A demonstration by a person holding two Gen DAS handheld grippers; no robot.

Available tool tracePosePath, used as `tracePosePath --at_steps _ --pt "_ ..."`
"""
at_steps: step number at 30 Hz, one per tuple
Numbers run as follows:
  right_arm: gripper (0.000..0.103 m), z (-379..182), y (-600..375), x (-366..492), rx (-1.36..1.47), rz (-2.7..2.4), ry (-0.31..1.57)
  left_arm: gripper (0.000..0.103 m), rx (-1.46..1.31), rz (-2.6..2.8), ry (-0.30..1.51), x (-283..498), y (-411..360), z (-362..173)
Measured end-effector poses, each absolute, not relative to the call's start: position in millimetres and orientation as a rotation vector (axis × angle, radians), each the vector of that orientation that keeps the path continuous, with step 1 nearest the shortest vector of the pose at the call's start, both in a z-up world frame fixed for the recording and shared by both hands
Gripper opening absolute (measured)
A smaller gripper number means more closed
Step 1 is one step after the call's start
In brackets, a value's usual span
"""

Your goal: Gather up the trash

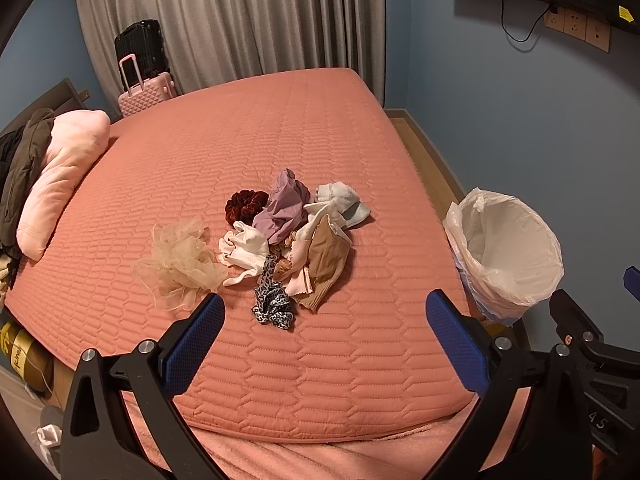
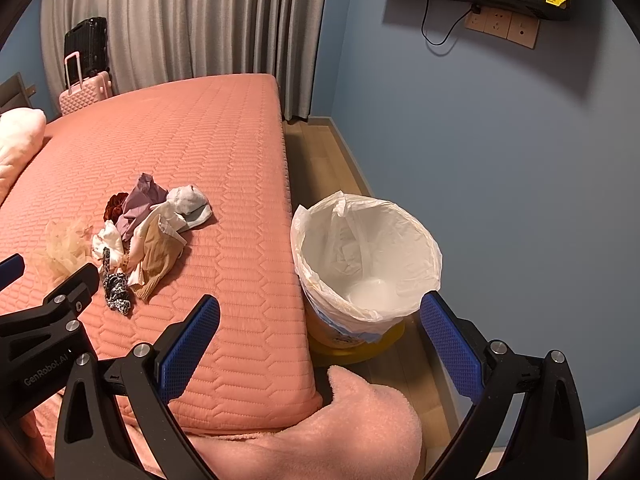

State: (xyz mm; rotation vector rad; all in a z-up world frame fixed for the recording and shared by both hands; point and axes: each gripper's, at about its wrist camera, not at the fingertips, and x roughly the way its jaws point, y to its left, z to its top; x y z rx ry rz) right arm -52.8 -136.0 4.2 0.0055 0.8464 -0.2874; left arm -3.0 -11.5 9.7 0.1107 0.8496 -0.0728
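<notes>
I hold both grippers above the foot of the bed (image 1: 280, 128), and neither has anything in it. My left gripper (image 1: 326, 344) has its jaws spread wide and looks straight at the pile (image 1: 288, 236) of small soft things in the middle of the mattress: socks, scraps of cloth, a dark red scrunchie (image 1: 245, 205), a leopard-print one (image 1: 272, 304) nearest me, and a puff of beige tulle (image 1: 180, 264) just to the pile's left. That wide spread suits the job, I judge, since the pieces are limp and bunched and need a broad bite.

My right gripper (image 2: 320, 344) is also fully open, aimed between the bed's edge and the bin (image 2: 368, 256). The bin stands on the floor, close against the bed's right side, lined with a white bag and, as far as I can see, with nothing in it. Placed there, it makes for a short carry from pile to bag.

Nothing is collected yet. The leopard scrunchie looks the easiest first pick, lying apart at the near edge.
</notes>
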Motion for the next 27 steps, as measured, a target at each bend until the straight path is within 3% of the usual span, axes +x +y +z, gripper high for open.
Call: tracePosePath --at_steps 27 --pt "0.097 6.7 -136.1 -53.0 0.001 -0.29 0.845 0.096 0.103 -0.071 0.843 -3.8 -8.8 11.3"
